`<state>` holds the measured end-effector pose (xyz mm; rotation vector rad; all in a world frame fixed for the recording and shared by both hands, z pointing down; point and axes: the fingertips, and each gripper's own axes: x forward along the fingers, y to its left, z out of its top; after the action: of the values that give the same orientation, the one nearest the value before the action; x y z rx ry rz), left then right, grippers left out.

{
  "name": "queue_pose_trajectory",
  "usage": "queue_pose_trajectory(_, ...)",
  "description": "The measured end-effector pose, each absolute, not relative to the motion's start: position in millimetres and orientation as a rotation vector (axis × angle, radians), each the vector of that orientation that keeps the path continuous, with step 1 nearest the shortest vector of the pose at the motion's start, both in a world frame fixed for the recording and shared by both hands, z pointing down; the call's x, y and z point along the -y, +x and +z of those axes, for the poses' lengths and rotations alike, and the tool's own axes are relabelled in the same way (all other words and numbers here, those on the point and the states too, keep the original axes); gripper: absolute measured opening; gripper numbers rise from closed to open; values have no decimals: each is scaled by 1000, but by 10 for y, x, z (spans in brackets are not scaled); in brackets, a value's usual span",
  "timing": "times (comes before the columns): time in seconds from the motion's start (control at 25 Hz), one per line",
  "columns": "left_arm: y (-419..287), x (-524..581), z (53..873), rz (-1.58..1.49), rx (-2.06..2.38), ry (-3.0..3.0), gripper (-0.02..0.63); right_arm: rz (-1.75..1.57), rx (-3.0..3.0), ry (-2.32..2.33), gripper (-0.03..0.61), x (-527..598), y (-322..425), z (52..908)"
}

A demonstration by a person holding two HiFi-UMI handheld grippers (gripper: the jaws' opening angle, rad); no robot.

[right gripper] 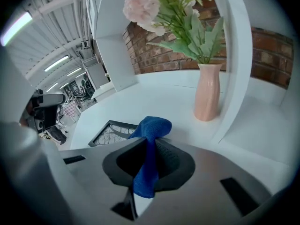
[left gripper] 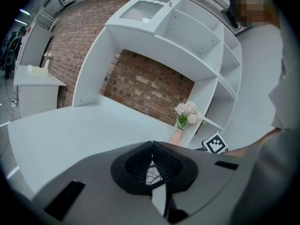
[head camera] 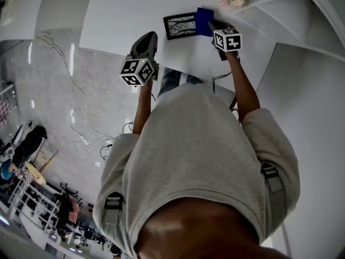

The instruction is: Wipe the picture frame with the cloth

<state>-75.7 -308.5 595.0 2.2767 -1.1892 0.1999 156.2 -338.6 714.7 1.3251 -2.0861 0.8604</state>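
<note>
Noted on white desk (head camera: pixel 121 15): black picture frame (head camera: pixel 180 26) lying flat, near pink vase of flowers (right gripper: pixel 207 97). Found right gripper (right gripper: pixel 149 146) clamped on blue cloth (right gripper: pixel 151 125), bunched between the jaws and held over frame's right end; contact with frame not determinable. Found left gripper (left gripper: pixel 151 146) with jaws closed together, nothing between, held over desk's near edge, apart from frame.

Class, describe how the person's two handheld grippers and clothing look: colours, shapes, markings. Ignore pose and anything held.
The left gripper and right gripper have dark grey, smooth plastic bodies; their tongs carry black ribbed pads. Each bears a white cube with black square markers. The person wears a light grey short-sleeved T-shirt with grey buckled shoulder straps.
</note>
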Motion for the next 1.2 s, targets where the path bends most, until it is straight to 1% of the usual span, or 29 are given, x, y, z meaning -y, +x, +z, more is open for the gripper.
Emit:
queue_pose_trajectory(0.28,-727,3060,5937,190,1188,2283,17,829,2093,1361,61,3353,1663,7033)
queue_pose_trajectory(0.52,-738,2991,5913,179,1195,2285,18,760,2171,1365,61,3338,1498,6703)
queue_pose_trajectory(0.8,-824,2901,5884,163,1217,2277,17,700,2314,1268,61,3342,861,6357)
queue_pose_trajectory(1.2,-1132,2782,5901,142,1296,2236,17,740,2420,1065,61,3182,-79,6421)
